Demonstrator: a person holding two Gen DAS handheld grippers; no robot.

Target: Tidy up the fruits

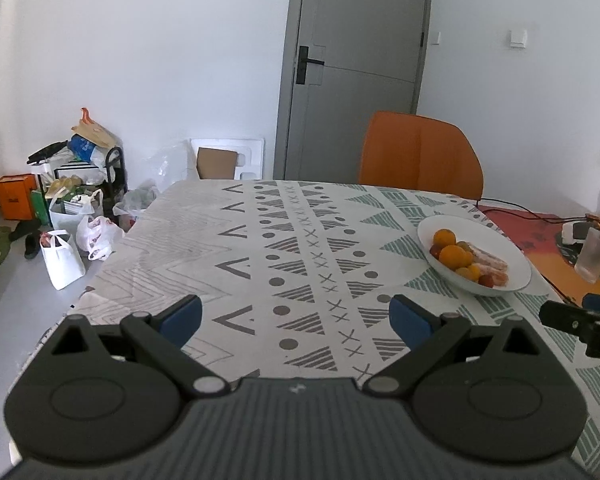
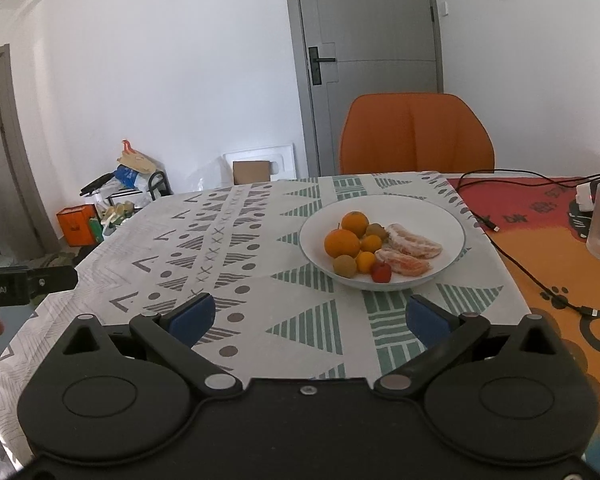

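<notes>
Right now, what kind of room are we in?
Probably a home dining room: a table with a patterned cloth, a plate of fruit, an orange chair and shopping bags on the floor.

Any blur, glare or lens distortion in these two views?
Left wrist view: door frame bows from fisheye, corners vignetted, plate sharp at the frame's right. Right wrist view: same bowing, fruit crisp, soft even light, no glare.
</notes>
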